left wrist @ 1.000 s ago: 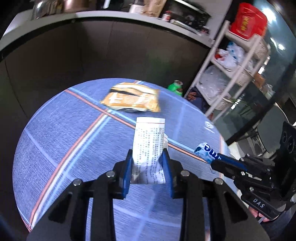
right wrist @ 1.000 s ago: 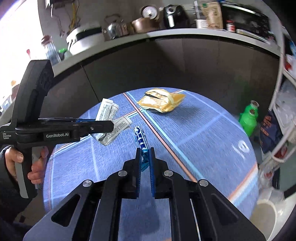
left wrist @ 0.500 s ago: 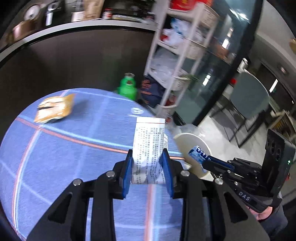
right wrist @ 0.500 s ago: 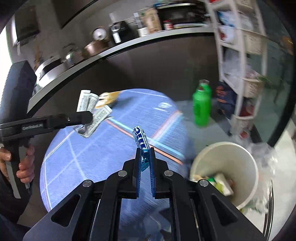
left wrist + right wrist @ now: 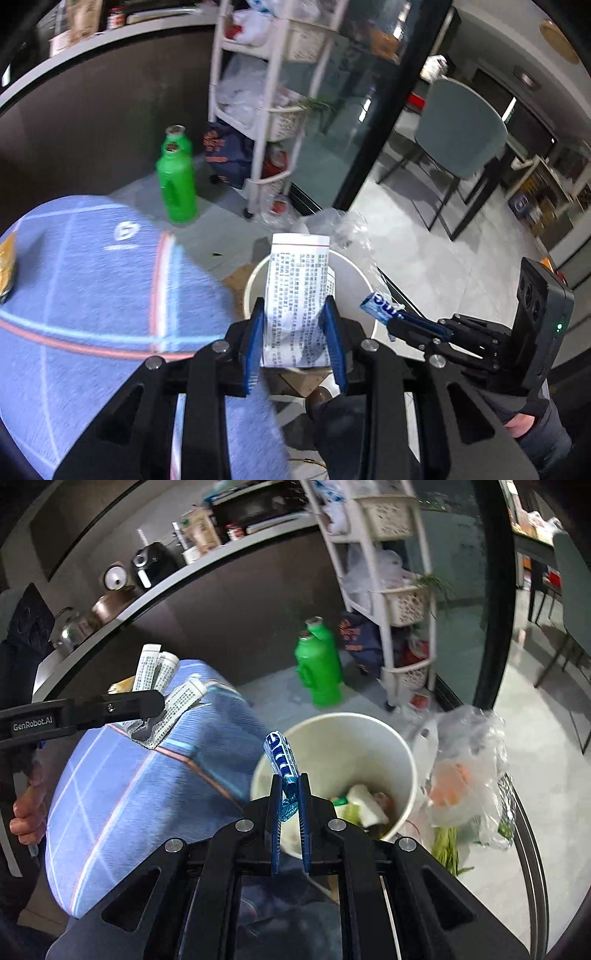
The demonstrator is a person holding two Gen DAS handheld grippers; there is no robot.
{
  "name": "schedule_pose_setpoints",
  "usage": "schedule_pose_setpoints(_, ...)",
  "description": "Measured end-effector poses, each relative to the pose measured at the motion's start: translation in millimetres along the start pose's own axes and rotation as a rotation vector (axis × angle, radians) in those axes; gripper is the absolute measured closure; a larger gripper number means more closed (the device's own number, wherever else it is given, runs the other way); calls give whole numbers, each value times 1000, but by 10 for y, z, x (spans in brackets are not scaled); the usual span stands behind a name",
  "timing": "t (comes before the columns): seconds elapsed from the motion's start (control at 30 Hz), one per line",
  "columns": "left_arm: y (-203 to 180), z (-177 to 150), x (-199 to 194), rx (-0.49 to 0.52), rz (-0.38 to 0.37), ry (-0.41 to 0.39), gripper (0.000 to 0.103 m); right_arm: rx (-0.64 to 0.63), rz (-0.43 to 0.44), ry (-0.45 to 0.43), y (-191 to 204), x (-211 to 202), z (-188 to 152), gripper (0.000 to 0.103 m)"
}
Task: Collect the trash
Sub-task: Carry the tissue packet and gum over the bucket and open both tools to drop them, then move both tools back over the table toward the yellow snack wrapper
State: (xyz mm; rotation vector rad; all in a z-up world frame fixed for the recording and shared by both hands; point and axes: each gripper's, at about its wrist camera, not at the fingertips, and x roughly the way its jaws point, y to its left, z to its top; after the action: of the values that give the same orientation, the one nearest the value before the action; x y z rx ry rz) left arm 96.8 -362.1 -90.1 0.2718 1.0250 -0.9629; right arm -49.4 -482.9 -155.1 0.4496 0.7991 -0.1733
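My left gripper (image 5: 294, 314) is shut on a folded white printed paper leaflet (image 5: 298, 295) and holds it above the near rim of a white trash bin (image 5: 354, 273) on the floor. My right gripper (image 5: 289, 786) is shut on a blue candy wrapper (image 5: 281, 755) at the bin's left rim (image 5: 332, 720). The bin holds several scraps. The leaflet also shows in the right wrist view (image 5: 155, 679), over the blue cloth's edge. The wrapper shows in the left wrist view (image 5: 382, 305). A yellow snack bag (image 5: 5, 264) lies on the cloth at far left.
A round table with a blue striped cloth (image 5: 92, 295) is on the left. A green bottle (image 5: 321, 668) stands on the floor beyond the bin. A white shelf rack (image 5: 399, 602), a clear plastic bag (image 5: 465, 768) and a grey chair (image 5: 461, 129) are to the right.
Both grippers have swung right, away from the table toward the trash bin, each still holding its item. The bin is now directly below and ahead of both.
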Motion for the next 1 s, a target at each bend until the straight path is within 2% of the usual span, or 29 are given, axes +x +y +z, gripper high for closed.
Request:
schedule_pose_setpoints(0.2, -140, 126, 518, 23, -32, 76, 71, 36, -13, 34, -305, 206, -53, 95)
schedule_pose_setpoints(0.5, -143, 192, 1113, 40, -8, 159, 70, 43, -19, 87, -527, 533, -57, 95)
schedule_pose_setpoints(0.6, -167, 219, 1209, 61, 18, 160, 61, 27, -21, 102, -536, 624, -49, 91)
schedule_pose_setpoints(0.63, -178, 219, 1230, 69, 27, 159, 49, 16, -24, 104, -522, 641, -50, 89)
schedule_pose_setpoints(0.67, -181, 228, 1243, 75, 40, 152, 34, 1, -26, 103, -508, 664, -48, 78)
schedule_pose_setpoints(0.7, -186, 238, 1235, 78, 51, 143, 27, -9, -30, 100, -490, 656, -42, 60)
schedule_pose_setpoints(0.73, -183, 251, 1225, 78, 62, 131, 16, -22, -37, 90, -474, 647, -40, 51)
schedule_pose_setpoints(0.77, -172, 264, 1206, 72, 71, 116, 11, -35, -43, 78, -458, 638, -41, 36)
schedule_pose_setpoints(0.8, -161, 273, 1177, 65, 71, 107, 9, -54, -42, 62, -434, 621, -44, 25)
schedule_pose_setpoints(0.83, -144, 286, 1158, 57, 73, 101, 4, -61, -41, 56, -430, 614, -41, 20)
schedule_pose_setpoints(0.87, -124, 301, 1131, 47, 81, 90, 4, -70, -40, 48, -414, 600, -46, 11)
schedule_pose_setpoints(0.9, -104, 309, 1105, 38, 89, 82, 4, -74, -38, 44, -407, 599, -44, 8)
schedule_pose_setpoints(1.0, -34, 338, 1032, 4, 102, 68, 4, -76, -32, 57, -380, 607, -43, 8)
